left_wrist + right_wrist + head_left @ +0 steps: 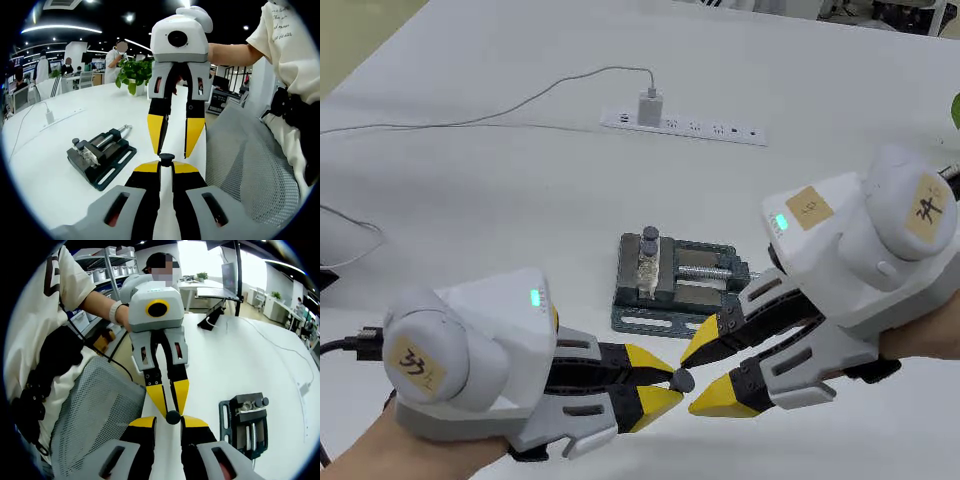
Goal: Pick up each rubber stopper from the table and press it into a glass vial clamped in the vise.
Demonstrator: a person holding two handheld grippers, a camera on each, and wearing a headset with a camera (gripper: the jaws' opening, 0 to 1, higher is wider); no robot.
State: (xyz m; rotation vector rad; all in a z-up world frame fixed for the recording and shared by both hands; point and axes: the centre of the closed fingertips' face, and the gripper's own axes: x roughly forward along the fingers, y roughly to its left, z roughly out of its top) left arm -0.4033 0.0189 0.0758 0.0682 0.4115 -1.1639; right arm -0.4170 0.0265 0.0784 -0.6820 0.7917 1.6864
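Note:
A small dark rubber stopper sits pinched between the yellow tips of my left gripper, which is shut on it near the table's front edge. My right gripper faces it tip to tip, open, its jaws spread on either side of the stopper without touching it. In the left gripper view the stopper sits at my own jaw tips. The right gripper view shows the stopper just above my spread jaws. Behind them stands the dark vise, clamping a glass vial with dark stoppers on top.
A white power strip with a plugged charger and cable lies at the back of the white table. A grey mesh chair stands by the table's edge next to the person. Other people and a plant are far behind.

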